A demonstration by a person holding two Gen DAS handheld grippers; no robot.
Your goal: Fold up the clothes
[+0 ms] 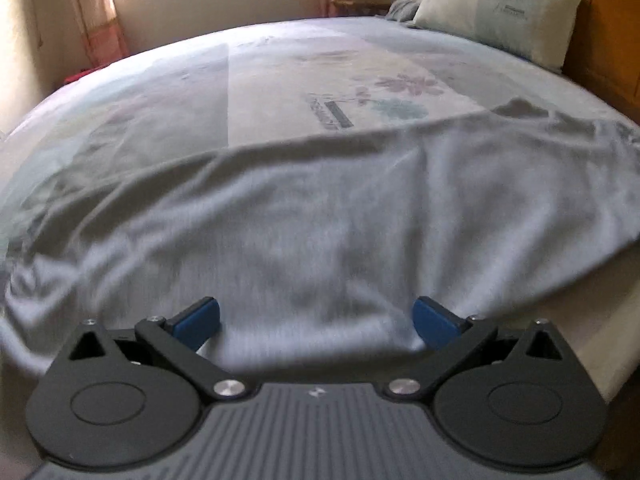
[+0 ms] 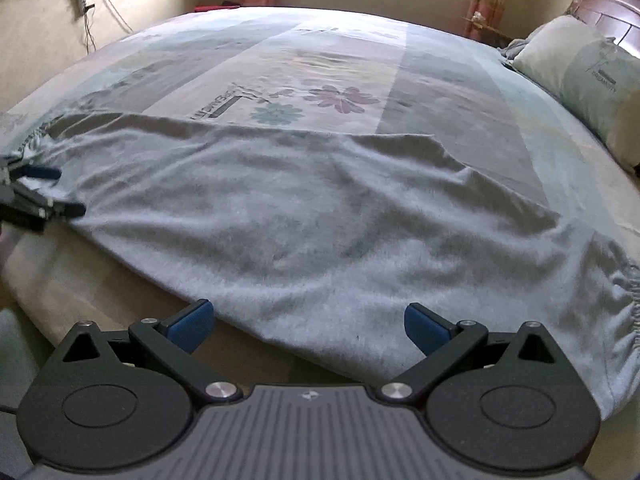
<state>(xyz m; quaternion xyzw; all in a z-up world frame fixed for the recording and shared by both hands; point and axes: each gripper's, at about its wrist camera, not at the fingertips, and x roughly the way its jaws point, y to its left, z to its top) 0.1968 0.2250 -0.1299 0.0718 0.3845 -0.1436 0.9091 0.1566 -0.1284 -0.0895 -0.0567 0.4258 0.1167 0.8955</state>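
From the left wrist camera, the near hem of the grey garment [image 1: 304, 216] slips under the gripper body and is lost to sight, and its left end runs off into the dark rim of the lens. The fabric looks smeared by blur, so its weave and seams are hard to read. The left gripper [image 1: 316, 322] sits low over the near edge of the cloth, pointing across the bed [image 1: 160, 92], its blue pads [image 1: 198, 322] spread wide apart with nothing between them but the fabric lying beneath. The garment lies spread flat across the near part of the flowered sheet, wrinkled, with one corner reaching toward the pillows [image 1: 496, 16] at the head.

From the right wrist camera, the same garment [image 2: 304, 216] is sharper, yet its right end is cut by the frame edge, where a gathered elastic band [image 2: 628, 300] bunches up. The right gripper [image 2: 308, 326] hovers at the near hem, level, fingers [image 2: 424, 328] splayed wide and empty, the hem passing between and below them. At the far left, the other gripper [image 2: 40, 190] shows only in part; its blue pad rests by a ruffled end of the cloth, and whether it touches cannot be told. Cables [image 2: 86, 12] hang on the wall behind
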